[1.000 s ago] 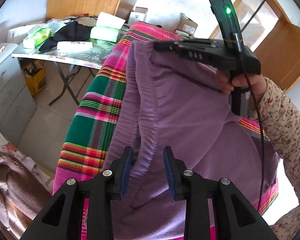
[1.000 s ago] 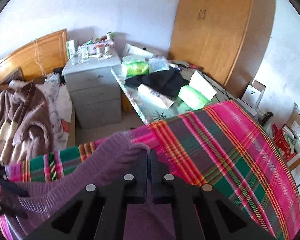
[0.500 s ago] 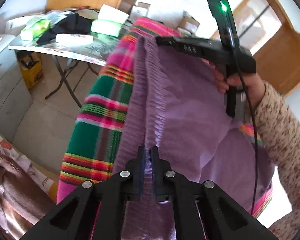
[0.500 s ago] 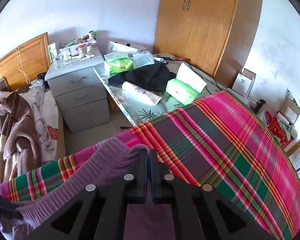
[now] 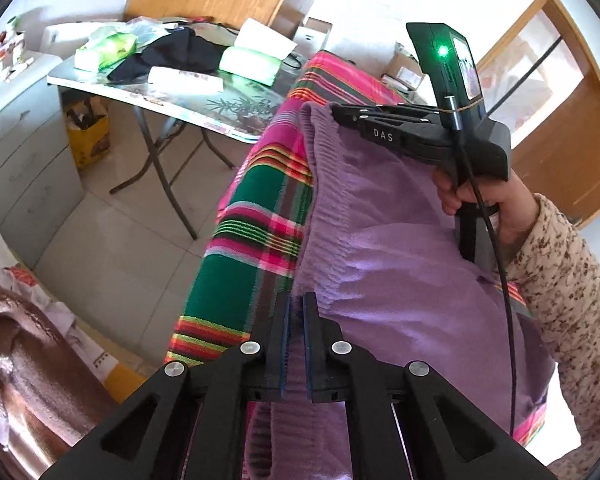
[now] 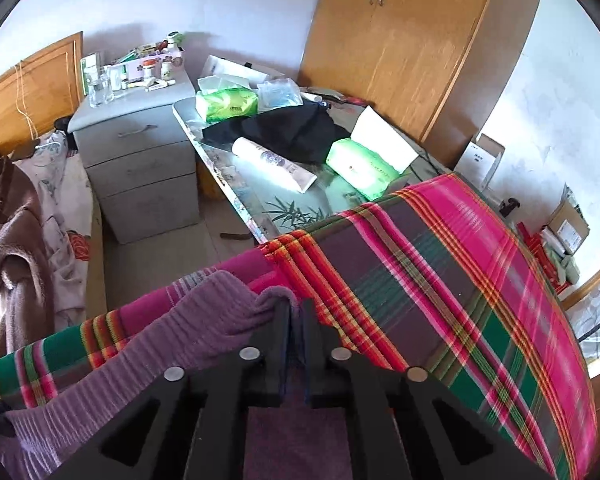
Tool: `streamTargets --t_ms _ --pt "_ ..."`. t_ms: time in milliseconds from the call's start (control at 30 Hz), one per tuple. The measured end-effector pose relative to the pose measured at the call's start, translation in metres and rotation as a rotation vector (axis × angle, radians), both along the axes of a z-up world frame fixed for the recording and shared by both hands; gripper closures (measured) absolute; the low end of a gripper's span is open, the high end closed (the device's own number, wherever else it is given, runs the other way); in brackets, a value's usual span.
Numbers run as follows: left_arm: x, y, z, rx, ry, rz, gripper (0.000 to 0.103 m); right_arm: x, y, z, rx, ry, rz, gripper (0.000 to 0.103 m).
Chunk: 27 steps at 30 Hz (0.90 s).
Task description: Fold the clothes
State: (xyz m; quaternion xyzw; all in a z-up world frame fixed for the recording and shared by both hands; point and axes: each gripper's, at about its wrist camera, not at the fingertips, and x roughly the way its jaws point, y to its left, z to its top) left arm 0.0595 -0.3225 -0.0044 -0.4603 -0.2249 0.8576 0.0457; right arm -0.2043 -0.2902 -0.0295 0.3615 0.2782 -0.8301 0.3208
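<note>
A purple knit garment (image 5: 400, 280) lies spread over a bright plaid cloth (image 5: 256, 240), its ribbed hem stretched between my two grippers. My left gripper (image 5: 296, 300) pinches the near end of the hem; its jaws are opening slightly with the fabric still between the pads. In the left wrist view my right gripper (image 5: 334, 110) holds the hem's far corner, a hand (image 5: 500, 208) in a floral sleeve gripping its handle. In its own view the right gripper (image 6: 296, 304) has the purple garment (image 6: 204, 320) bunched between narrow, opening jaws, low over the plaid cloth (image 6: 440, 280).
A folding table (image 6: 284, 200) beyond the plaid cloth carries tissue packs, a black garment and a white tube. A grey drawer unit (image 6: 140, 160) and a wooden wardrobe (image 6: 412, 40) stand behind. A bed with a brown blanket (image 6: 12, 240) lies to the left.
My left gripper, open a second ago, closed on the purple hem. The right gripper sank toward the plaid cloth with its corner, and the hem now runs straighter between them.
</note>
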Motion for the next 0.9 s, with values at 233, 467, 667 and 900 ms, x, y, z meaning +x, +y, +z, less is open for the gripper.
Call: streamTargets --t_ms 233,467,667,900 --pt "0.001 0.000 0.000 -0.019 -0.023 0.037 0.088 0.004 0.023 0.029 -0.077 -0.030 -0.049 0.084" --pt "0.014 0.003 0.013 -0.063 -0.027 0.084 0.084 0.019 0.094 0.079 -0.221 -0.074 -0.147 0.073" --pt "0.037 0.022 0.043 -0.083 0.048 0.074 0.083 0.063 0.185 0.106 -0.271 -0.052 -0.222 0.073" --pt "0.040 0.099 0.068 -0.057 0.132 -0.133 0.078 0.143 0.337 0.128 -0.327 0.044 -0.425 0.071"
